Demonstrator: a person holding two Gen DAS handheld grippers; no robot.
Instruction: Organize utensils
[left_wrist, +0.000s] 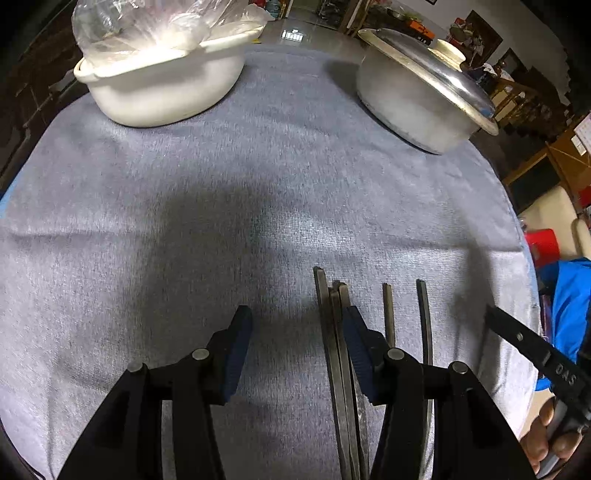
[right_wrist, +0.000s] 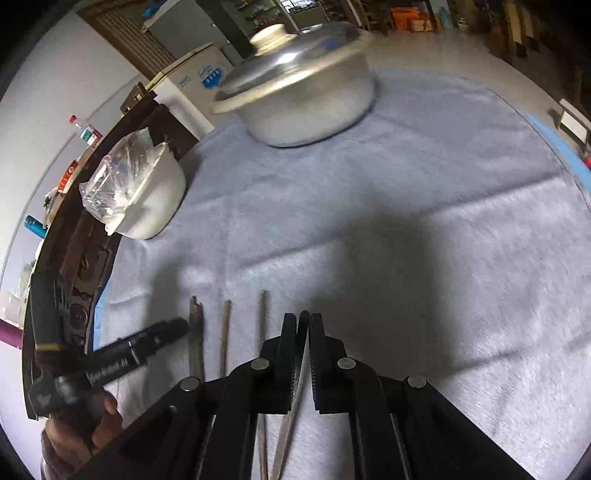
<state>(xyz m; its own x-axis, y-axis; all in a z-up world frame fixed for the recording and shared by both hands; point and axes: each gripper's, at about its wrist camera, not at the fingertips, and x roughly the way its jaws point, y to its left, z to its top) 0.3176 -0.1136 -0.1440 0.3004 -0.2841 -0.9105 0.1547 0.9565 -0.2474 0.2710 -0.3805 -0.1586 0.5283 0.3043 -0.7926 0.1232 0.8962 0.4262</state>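
The right gripper (right_wrist: 303, 334) is clamping one thin metal utensil (right_wrist: 295, 387) between closed jaws, just right of the other utensils (right_wrist: 225, 332) lying in a row on the cloth-covered table (right_wrist: 443, 258); judged from this, a pick-up step is in hand. The left gripper (left_wrist: 295, 332) is hanging half open, pointing steeply down, gripping nothing, its right finger beside the bundled utensils (left_wrist: 334, 332). The next move calls for carrying the held piece to join the bundle.

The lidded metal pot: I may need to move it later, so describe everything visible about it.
The lidded metal pot is round, dull silver, aluminium by its look, low and wide. Its domed lid carries a pale round knob and sits tilted, overhanging the rim on one side. It stands upright at the far edge of the grey cloth, touching only the cloth.
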